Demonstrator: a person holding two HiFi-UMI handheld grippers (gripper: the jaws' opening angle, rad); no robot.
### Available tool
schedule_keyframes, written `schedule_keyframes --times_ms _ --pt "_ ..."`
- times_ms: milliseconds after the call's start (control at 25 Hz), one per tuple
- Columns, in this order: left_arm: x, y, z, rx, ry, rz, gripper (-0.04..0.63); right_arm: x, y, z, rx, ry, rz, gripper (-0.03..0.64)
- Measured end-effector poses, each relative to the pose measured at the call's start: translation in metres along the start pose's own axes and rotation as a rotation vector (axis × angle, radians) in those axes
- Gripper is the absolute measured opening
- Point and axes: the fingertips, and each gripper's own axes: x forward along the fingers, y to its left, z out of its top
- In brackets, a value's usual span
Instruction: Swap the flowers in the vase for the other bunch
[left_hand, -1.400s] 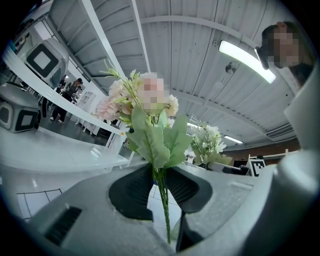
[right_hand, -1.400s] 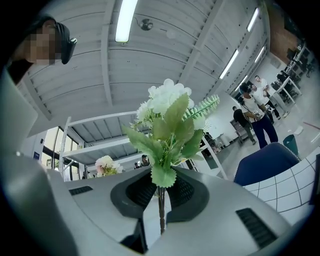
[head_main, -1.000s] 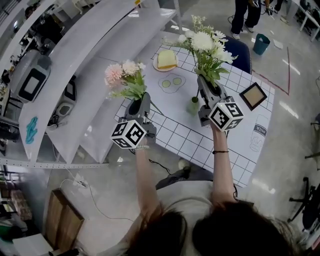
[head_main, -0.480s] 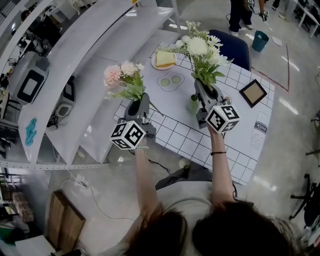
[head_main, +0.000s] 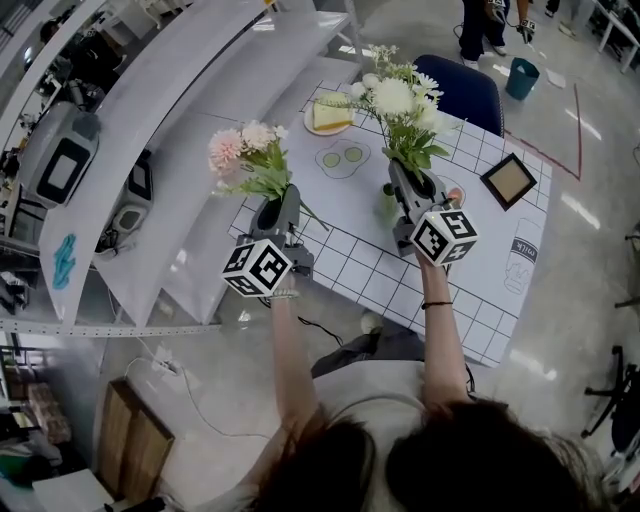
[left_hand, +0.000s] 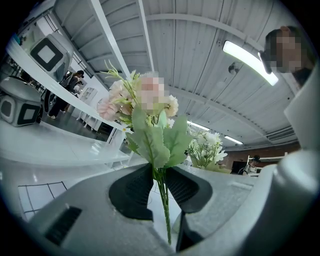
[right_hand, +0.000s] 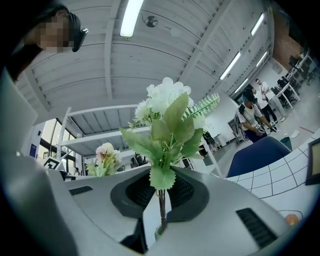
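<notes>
we see the long white shelves (head_main: 170, 110) filling the upper left of the head view. to their right is the table (head_main: 470, 270) under a white grid-lined cloth, running from the upper centre down to the right. a blue chair (head_main: 462, 88) stands at the table's far edge, near the top of the frame.

our left gripper (head_main: 281, 208) is left of centre, near the cloth's left edge. its jaws are closed on the thin green stems of the pink bunch (head_main: 250, 155), which rises upright above them. in the left gripper view the stems run down between the two jaws, pinched there. our right gripper (head_main: 404, 182), right of centre over the cloth, clamps the stems of the white bunch (head_main: 400, 95) the same way, with the blooms standing toward the top centre. the two bunches are well apart.

a dark picture frame (head_main: 508, 180) lies on the cloth at the right. a plate (head_main: 320, 130) with a pale yellow slice on it sits at upper centre. smallest is the green vase (head_main: 387, 207), just left of the right gripper and below the white bunch. in the right gripper view the stem ends reach its mouth at the bottom of the frame, though we cannot tell how far in they sit.
</notes>
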Motion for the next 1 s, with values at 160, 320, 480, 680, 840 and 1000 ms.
schedule_keyframes --times_ms 160,320,480,680,840,1000 --pt "0.0 0.001 -0.001 -0.002 -0.001 0.001 0.075 -0.001 -0.001 -0.008 -0.016 0.021 -0.001 0.048" --pt "0.001 0.002 -0.002 -0.006 -0.001 -0.002 0.075 -0.001 0.0 -0.013 -0.038 0.041 0.001 0.048" --pt "0.004 0.001 -0.005 -0.012 0.004 -0.011 0.075 -0.005 0.001 -0.02 -0.04 0.052 0.012 0.048" --pt "0.008 0.001 -0.009 -0.02 0.011 -0.018 0.075 -0.007 -0.001 -0.024 -0.057 0.069 0.018 0.048" --pt "0.01 -0.002 -0.015 -0.02 0.024 -0.025 0.075 -0.01 -0.002 -0.028 -0.068 0.088 0.019 0.048" --pt "0.009 -0.003 -0.017 -0.018 0.029 -0.02 0.075 -0.012 -0.002 -0.031 -0.073 0.1 0.026 0.048"
